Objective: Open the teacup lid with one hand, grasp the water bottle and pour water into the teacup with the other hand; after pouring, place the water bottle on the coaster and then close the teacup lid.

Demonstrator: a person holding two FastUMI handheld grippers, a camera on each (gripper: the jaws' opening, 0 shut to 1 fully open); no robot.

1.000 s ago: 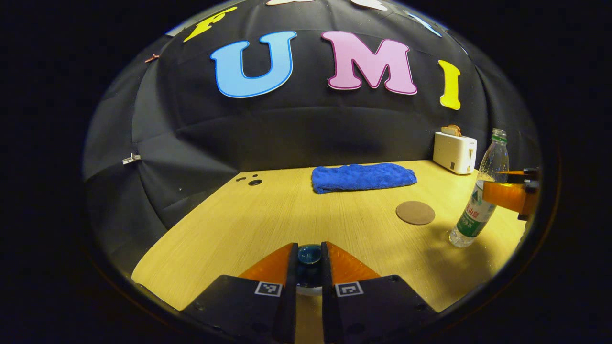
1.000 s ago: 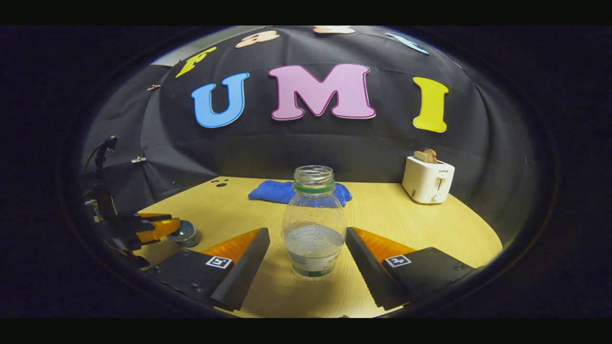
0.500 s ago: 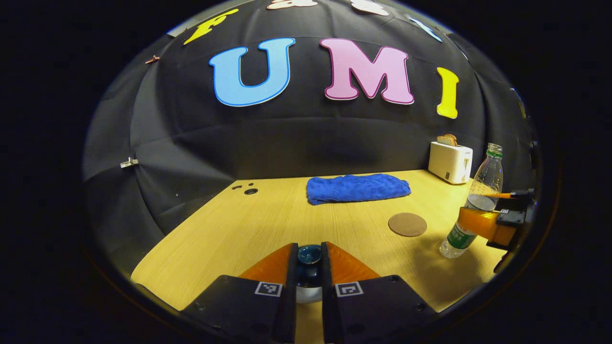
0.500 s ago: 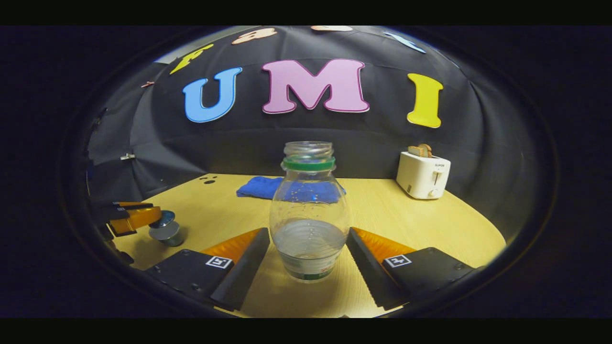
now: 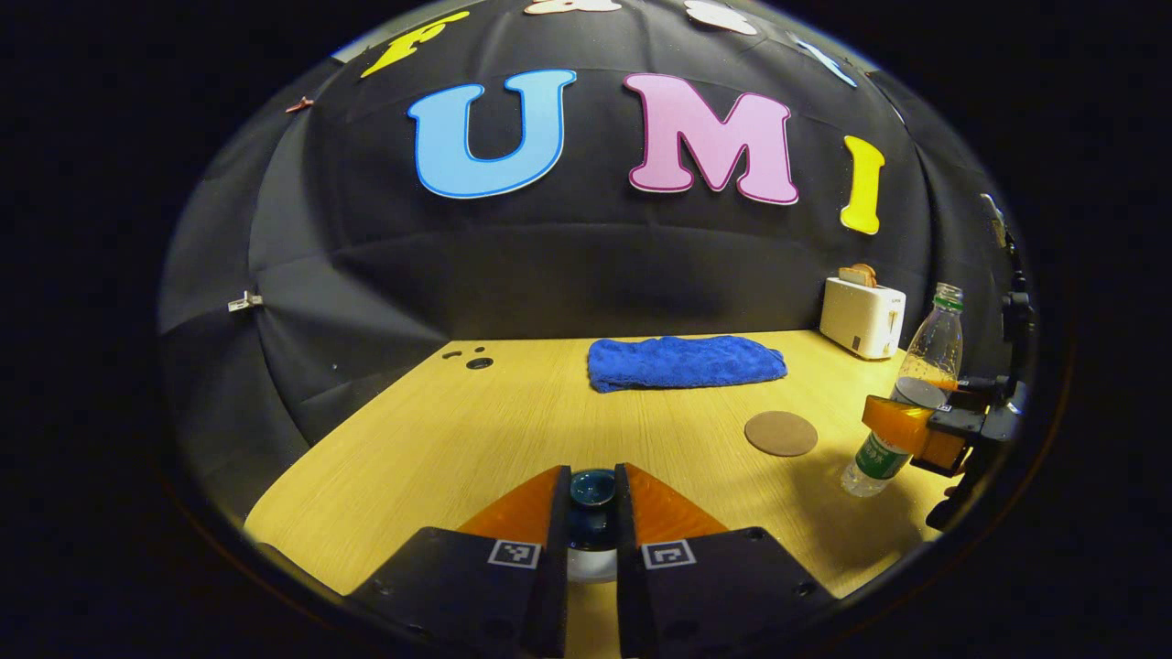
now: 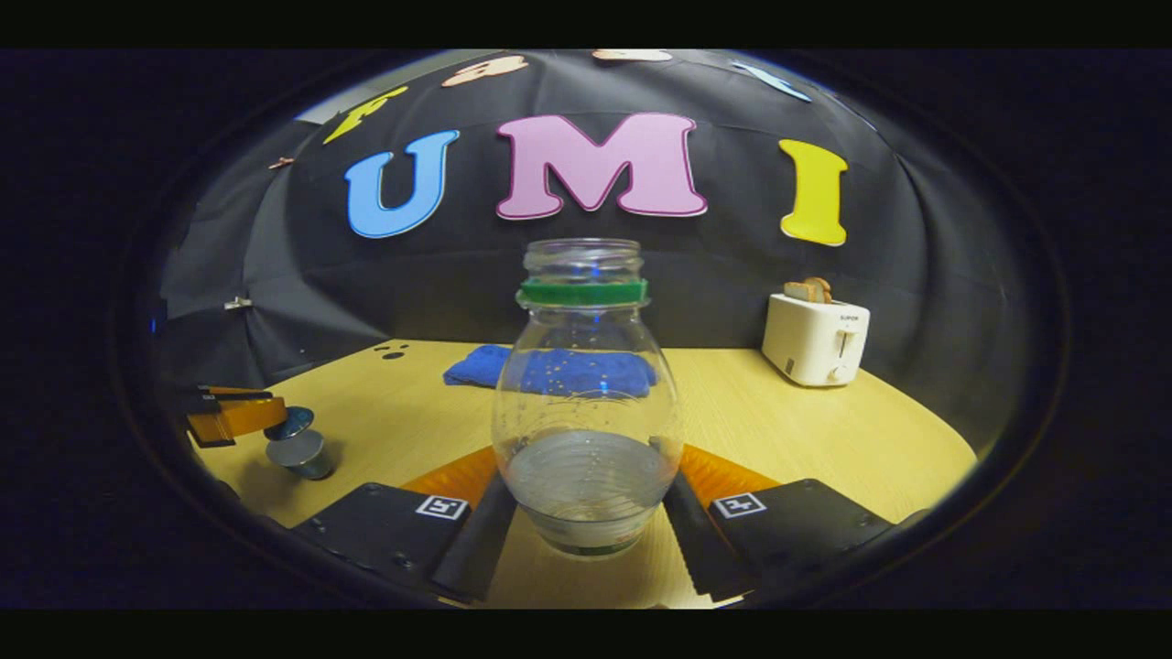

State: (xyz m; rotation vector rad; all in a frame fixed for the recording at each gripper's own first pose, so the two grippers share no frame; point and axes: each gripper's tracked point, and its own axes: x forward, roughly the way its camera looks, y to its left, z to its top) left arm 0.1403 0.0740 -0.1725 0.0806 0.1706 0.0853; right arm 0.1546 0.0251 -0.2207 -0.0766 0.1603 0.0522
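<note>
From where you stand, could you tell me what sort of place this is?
Probably a staged recording booth, not a real kitchen: a black cloth wall backs a pale wooden table holding a white toaster and a folded blue towel.

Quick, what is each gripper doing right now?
Left hand-held gripper: closed on the teacup lid.
Right hand-held gripper: closed on the water bottle.

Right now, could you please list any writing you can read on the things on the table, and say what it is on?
water bottle: label print, too small to read.
toaster: short word on its front, too blurred to read.
So none can be read.
</note>
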